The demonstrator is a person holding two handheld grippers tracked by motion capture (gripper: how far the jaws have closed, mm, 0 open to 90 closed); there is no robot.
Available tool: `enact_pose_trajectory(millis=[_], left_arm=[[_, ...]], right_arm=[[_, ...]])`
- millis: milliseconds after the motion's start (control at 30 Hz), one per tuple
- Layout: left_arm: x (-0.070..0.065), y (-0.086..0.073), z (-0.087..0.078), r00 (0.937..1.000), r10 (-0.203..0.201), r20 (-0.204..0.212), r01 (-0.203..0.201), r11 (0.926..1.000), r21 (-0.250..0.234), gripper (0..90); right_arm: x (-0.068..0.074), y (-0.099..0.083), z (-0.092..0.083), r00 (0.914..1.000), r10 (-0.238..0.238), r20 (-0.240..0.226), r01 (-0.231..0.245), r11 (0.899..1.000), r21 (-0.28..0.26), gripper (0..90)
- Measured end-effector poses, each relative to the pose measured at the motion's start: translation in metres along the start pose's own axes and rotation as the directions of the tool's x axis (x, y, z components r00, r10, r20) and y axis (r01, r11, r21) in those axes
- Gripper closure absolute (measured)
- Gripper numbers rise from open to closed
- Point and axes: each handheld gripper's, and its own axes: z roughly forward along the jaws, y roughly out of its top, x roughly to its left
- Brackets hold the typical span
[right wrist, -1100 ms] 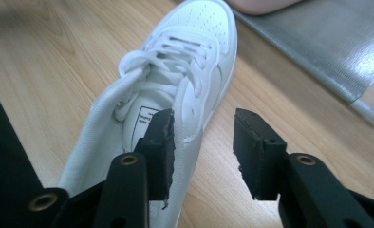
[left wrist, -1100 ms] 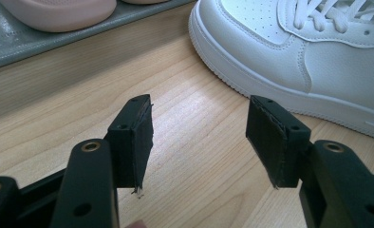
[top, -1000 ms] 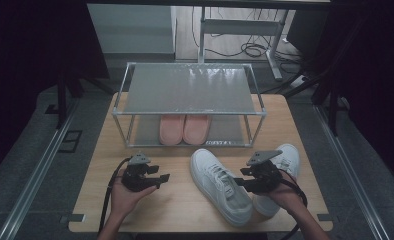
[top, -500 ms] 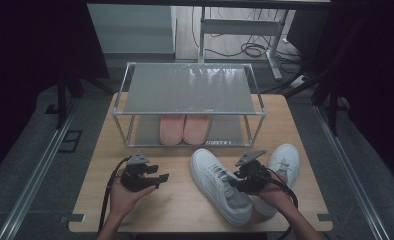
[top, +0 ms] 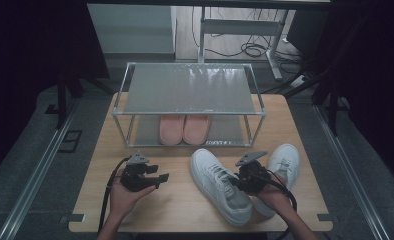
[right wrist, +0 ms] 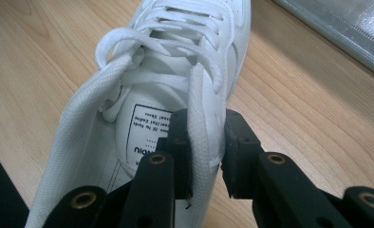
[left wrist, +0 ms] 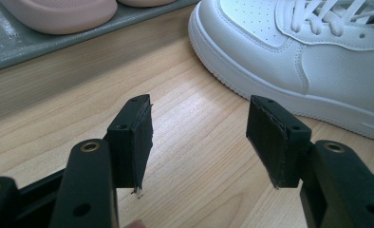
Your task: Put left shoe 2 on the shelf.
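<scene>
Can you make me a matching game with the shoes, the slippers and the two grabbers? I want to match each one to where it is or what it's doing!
Things:
1. pink slippers
2. left gripper
3. right gripper
4. far white sneaker

Places or states:
A. jaws around the near white sneaker side wall
B. on the rack bottom shelf
C. jaws open, nothing between them
D. lying on the table beyond the right hand

Pairs: 1-B, 2-C, 3-A, 4-D

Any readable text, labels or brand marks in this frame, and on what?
"NIU", upside down, possibly a fragment: on the printed size label inside the white lace-up sneaker, whose collar the right tool grips.
Smaller lines on that label: too blurred to read.
Dark marking on the metal shoe rack's lower front rail: too small to read.
</scene>
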Motion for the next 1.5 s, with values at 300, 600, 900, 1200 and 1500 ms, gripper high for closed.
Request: enact_pose_trajectory(millis=[300, 600, 900, 1200, 1500], left_arm=[[0.000, 0.000, 0.000, 1.0000, -0.003, -0.003, 0.003, 1.0000, 0.001, 41.7], [0.001, -0.001, 0.001, 1.0000, -0.001, 0.001, 0.001, 1.0000, 0.003, 41.7], [0.001, -0.001, 0.001, 1.0000, -0.003, 0.001, 0.003, 1.0000, 0.002, 41.8], [0.002, -0.001, 0.000, 1.0000, -0.005, 0.001, 0.005, 1.0000, 0.001, 41.8], [0.002, -0.001, 0.000, 1.0000, -0.002, -0.006, 0.002, 1.0000, 0.001, 41.8]], right_arm=[[0.003, -0.001, -0.003, 0.9996, 0.028, 0.001, -0.028, 0.999, -0.035, 76.7], [0.012, 0.006, -0.007, 0.9993, 0.031, 0.020, -0.029, 0.996, -0.086, 77.8], [0.017, 0.012, -0.009, 0.9992, 0.028, 0.028, -0.024, 0.990, -0.137, 78.3], [0.021, 0.016, -0.011, 0.9994, 0.028, 0.021, -0.024, 0.985, -0.169, 78.9], [0.030, 0.022, -0.014, 0.9999, 0.007, 0.012, -0.005, 0.979, -0.204, 79.4]])
